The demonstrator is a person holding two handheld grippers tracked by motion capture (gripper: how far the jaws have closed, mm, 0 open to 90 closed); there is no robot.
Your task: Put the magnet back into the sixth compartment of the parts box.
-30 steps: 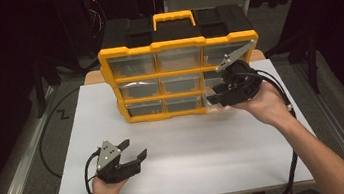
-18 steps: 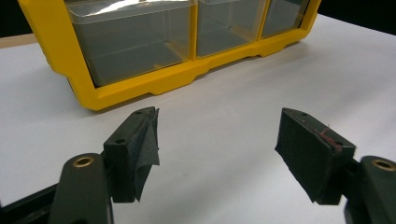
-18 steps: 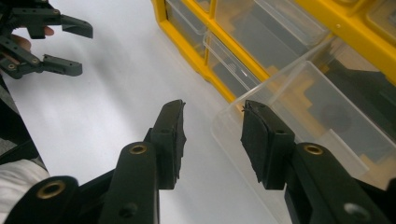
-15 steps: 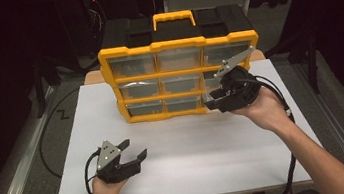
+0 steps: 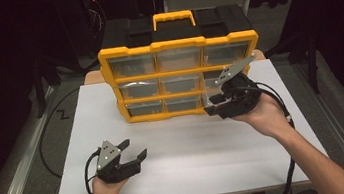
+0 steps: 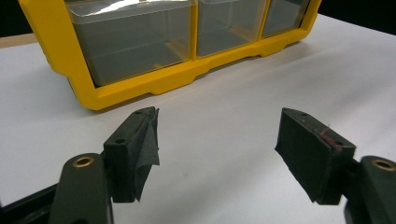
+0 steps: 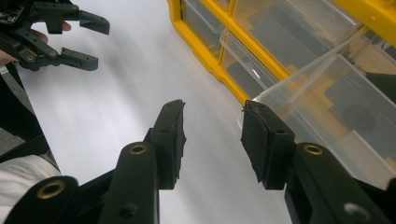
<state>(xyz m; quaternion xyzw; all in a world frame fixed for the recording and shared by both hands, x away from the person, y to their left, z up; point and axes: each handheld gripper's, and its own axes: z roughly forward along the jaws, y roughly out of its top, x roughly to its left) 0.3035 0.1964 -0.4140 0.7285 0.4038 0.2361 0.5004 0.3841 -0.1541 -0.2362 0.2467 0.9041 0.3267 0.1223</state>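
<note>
- Here, on a white table [image 5: 193, 159], a yellow organiser [image 5: 181, 78] with clear drawers, standing upright at the far middle, black carry handle side behind it.
- Right gripper [image 5: 219, 107] held at the organiser's lower right corner, turned on its side, just beside the bottom right drawer.
- Seen along the right gripper [image 7: 212, 123]: jaws apart with a narrow gap, nothing between the pads, white table showing through.
- One clear drawer [image 7: 327, 116] pulled partly out of the yellow frame, its front corner just beside the pad on the right of that view; touching or not, cannot tell.
- Left gripper [image 5: 132, 152] low at the near left of the table, well apart from the organiser, jaws spread wide and empty.
- Seen along the left gripper [image 6: 217, 135]: pads far apart, bare table between, the organiser's bottom row of drawers [image 6: 130, 42] ahead, closed.
</note>
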